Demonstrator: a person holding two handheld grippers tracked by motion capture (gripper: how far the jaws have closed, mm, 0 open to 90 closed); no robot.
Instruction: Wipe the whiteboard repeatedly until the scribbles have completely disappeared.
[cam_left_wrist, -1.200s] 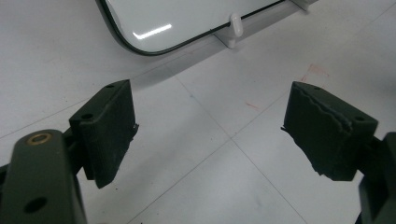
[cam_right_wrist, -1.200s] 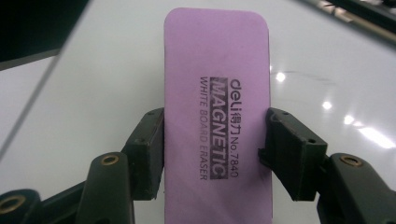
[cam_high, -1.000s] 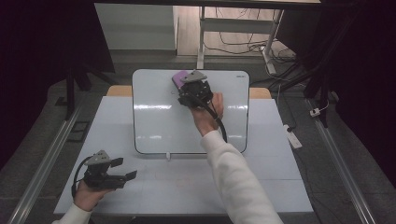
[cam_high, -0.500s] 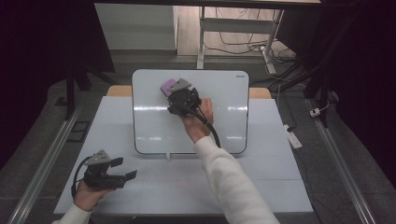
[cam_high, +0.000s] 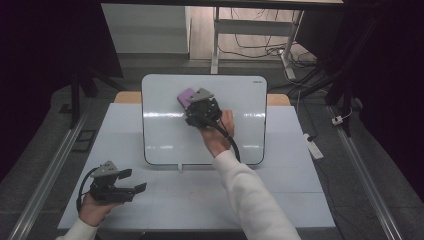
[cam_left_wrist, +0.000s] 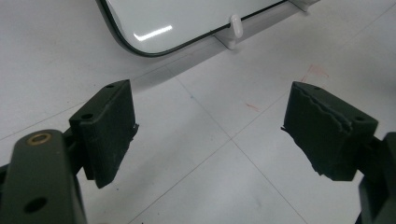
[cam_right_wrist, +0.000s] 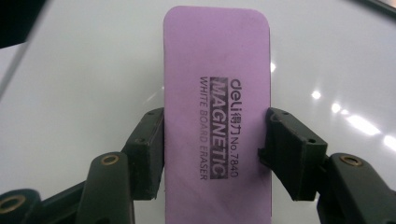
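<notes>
A purple eraser (cam_right_wrist: 217, 116) is clamped by the right gripper (cam_high: 196, 103) against the whiteboard's (cam_high: 165, 135) upper middle, its near end cut off. The left gripper (cam_high: 131, 181) is held wide, empty, near the table's (cam_high: 300, 190) front-left corner.

Matt purple foam eraser (cam_right_wrist: 217, 116), glossy smooth whiteboard (cam_high: 165, 130), rough black rubber tong pads (cam_left_wrist: 109, 128)

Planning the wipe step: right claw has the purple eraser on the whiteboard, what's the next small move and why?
Probably slide the eraser sideways across the whiteboard, flat against it. The right claw grips it by both long edges over the bare board face. The left claw sits open over the table, uninvolved.
</notes>
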